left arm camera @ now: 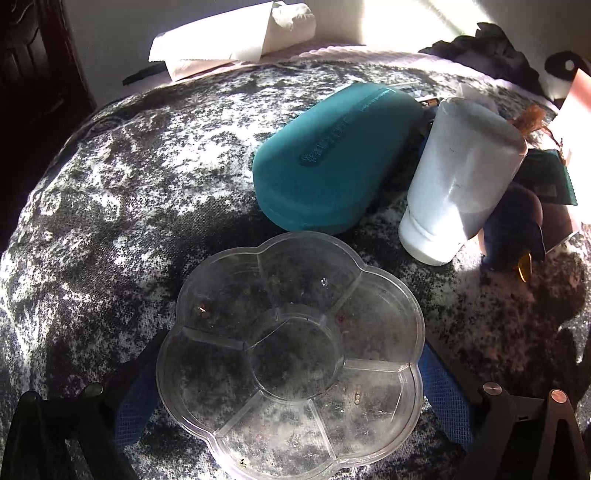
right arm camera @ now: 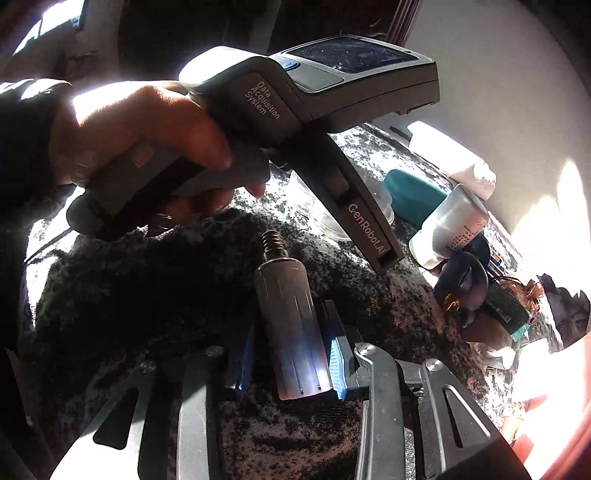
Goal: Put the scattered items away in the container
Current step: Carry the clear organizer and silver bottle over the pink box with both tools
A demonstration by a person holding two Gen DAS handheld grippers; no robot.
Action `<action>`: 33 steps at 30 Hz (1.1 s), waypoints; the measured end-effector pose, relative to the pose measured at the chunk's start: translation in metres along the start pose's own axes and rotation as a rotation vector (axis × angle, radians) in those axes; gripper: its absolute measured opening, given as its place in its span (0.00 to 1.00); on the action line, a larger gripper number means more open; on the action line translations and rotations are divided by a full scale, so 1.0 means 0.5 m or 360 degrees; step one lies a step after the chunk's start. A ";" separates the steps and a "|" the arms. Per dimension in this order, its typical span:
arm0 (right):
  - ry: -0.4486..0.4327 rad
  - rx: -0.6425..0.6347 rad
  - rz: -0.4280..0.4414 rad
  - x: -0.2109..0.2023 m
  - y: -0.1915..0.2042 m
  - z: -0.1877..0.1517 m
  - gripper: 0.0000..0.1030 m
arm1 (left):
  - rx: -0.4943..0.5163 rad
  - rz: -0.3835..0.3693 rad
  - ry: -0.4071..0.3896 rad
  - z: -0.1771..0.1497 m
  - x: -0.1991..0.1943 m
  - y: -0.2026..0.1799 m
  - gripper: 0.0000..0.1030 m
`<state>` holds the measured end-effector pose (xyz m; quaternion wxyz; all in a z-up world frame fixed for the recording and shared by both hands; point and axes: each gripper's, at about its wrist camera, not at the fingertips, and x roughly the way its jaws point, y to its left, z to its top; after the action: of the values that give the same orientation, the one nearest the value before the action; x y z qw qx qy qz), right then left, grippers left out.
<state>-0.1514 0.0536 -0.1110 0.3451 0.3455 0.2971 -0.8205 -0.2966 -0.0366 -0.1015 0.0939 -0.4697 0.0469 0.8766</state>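
Observation:
A clear flower-shaped divided container (left arm camera: 291,354) sits on the mottled black-and-white cloth (left arm camera: 110,206). My left gripper (left arm camera: 288,384) is closed on the container, its blue pads (left arm camera: 443,391) against the container's two sides. In the right wrist view my right gripper (right arm camera: 291,354) is shut on a grey cylindrical bulb with a screw base (right arm camera: 288,314), held above the cloth. A teal glasses case (left arm camera: 332,158), a white bottle on its side (left arm camera: 458,181) and a dark blue plush toy (left arm camera: 513,225) lie behind the container.
A paper towel roll (left arm camera: 251,33) lies at the far edge. Dark cloth (left arm camera: 491,48) and a pink card (left arm camera: 576,110) lie at the right. The hand-held left gripper body (right arm camera: 332,110) fills the upper part of the right wrist view.

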 end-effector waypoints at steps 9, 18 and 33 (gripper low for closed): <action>0.0001 0.0022 0.0016 -0.029 0.000 0.005 0.28 | -0.0051 -0.0006 -0.0101 0.005 -0.058 0.000 0.97; -0.0032 0.0081 -0.0047 -0.071 -0.017 0.012 0.28 | -0.0137 -0.0004 -0.0203 0.011 -0.130 0.022 0.97; -0.0119 0.0124 -0.0123 -0.150 0.002 0.009 0.28 | -0.0200 -0.0020 -0.0333 0.004 -0.228 0.030 0.97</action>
<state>-0.1130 0.0767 -0.0507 0.3102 0.3161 0.2651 -0.8565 -0.2398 -0.0646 -0.0055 0.0740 -0.3810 -0.0211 0.9214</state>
